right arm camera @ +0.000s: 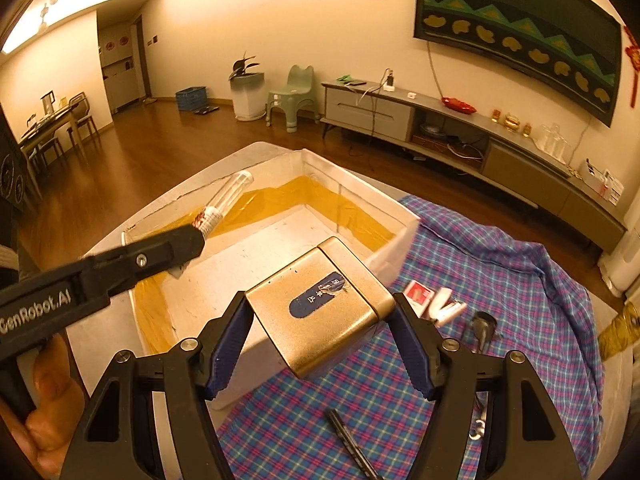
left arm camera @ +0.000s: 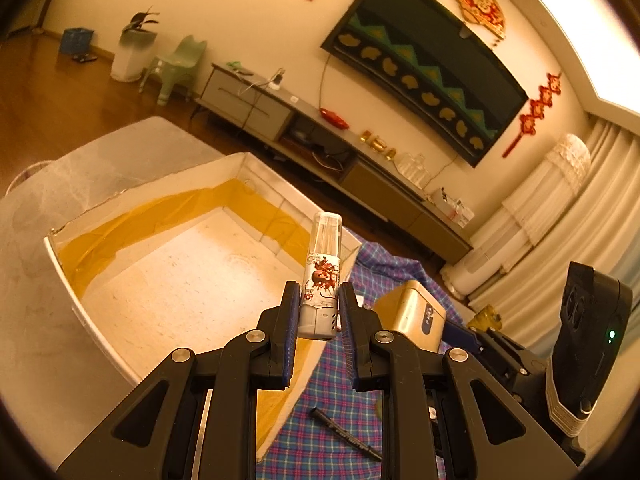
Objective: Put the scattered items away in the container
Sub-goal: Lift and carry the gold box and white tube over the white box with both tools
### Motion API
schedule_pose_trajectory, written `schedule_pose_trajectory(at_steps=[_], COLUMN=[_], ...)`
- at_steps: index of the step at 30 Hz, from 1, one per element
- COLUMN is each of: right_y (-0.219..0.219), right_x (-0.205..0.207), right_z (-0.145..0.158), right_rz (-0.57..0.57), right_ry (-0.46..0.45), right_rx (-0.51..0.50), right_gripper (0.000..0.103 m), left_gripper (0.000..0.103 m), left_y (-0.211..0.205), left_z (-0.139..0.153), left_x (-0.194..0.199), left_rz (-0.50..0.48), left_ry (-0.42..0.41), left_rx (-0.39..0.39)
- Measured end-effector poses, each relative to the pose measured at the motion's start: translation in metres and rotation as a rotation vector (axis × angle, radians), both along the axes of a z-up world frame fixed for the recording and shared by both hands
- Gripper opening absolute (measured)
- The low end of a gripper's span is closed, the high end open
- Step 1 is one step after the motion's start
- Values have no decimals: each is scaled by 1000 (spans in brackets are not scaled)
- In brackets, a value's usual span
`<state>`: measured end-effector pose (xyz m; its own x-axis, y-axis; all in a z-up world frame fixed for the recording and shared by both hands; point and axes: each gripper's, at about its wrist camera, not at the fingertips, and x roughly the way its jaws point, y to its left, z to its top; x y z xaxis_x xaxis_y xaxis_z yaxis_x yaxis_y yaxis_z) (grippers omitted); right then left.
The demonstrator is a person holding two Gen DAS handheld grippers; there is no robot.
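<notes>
Container [right arm camera: 400, 236], a white box lined with yellow film, sits on the desk beside a plaid cloth [right arm camera: 500, 280], its near wall hidden behind the grippers. Left gripper [left arm camera: 320, 304] fingers clench a small clear-capped tube [left arm camera: 323, 276] above the box, while right gripper [right arm camera: 324, 336] fingers grasp a gold tin [right arm camera: 320, 304] over its near corner. A black pen [right arm camera: 352, 444] on the cloth is partly cut off; small items near a red card [right arm camera: 416, 292] are hard to identify.

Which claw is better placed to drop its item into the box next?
Probably left. The left claw grips the tube, which in the right wrist view already hangs over the box. The right claw grips the tin, held at the box's near wall, partly above the cloth.
</notes>
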<state>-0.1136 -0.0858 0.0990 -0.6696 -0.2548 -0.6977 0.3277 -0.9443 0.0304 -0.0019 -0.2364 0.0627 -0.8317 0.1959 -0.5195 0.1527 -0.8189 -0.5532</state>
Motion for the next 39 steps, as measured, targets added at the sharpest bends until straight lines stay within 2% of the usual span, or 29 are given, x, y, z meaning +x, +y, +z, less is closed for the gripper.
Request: schedule_pose_trajectory(at_steps=[8,13,23,28,39], right_y=[-24,-33,-43,-54,-81], right_x=[-37,-60,-102,-118,-145], right_z=[5,1,-16,-29,-63], right_rz=[40,58,89,133,264], right_ry=[-52,-89,-158,-219,-347], right_rx=[-32,-42,13,83,270], right_gripper=[70,70,70,70,70], left_gripper=[20,20,20,20,20], left_y=[-29,-48,-67,-72,-83], left_z=[-9,-16,-45,-64,-88], left_x=[-7,-23,-58,-72,-85], left_rz=[75,102,144,181,252], left_ry=[-51,-112,-255,-340,-460], left_rx=[87,137,237,305,353])
